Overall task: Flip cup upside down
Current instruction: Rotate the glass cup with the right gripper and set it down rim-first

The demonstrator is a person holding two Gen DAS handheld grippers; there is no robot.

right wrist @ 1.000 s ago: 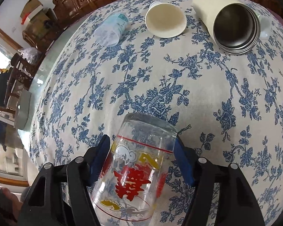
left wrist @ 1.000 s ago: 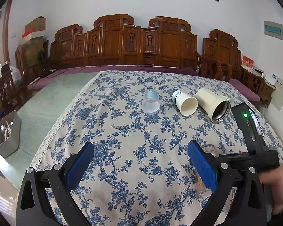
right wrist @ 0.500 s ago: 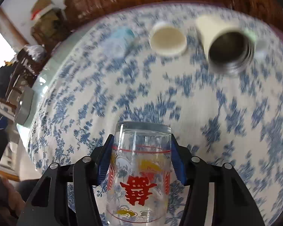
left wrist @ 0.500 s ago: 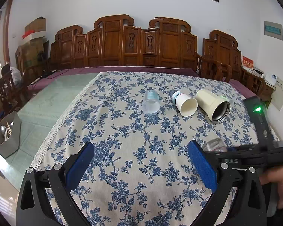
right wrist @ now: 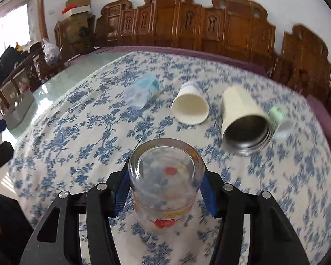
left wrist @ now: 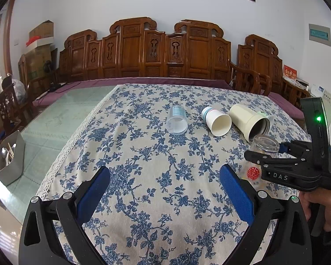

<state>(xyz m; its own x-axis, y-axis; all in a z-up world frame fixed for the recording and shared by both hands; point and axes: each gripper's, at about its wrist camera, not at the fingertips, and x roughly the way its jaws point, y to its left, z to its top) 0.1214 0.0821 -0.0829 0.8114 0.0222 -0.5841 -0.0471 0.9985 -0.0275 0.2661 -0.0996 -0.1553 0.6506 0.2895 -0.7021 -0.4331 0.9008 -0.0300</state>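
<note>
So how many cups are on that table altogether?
5: glass cup in the right gripper; lying down are a clear plastic cup, paper cup, cream tumbler, and green-banded cup behind it.

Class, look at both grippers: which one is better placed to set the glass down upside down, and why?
Right. The right gripper is clamped on the glass, base up above the tablecloth; the left gripper is open and holds nothing.

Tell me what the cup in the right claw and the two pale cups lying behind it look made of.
Printed cup in the right claw: clear glass, glossy; the tablecloth shows through it. White cup: likely paper, matte with a thin rolled rim. Cream tumbler: matte cream outside, possibly plastic or coated, with a dark shiny interior that looks like steel.
</note>
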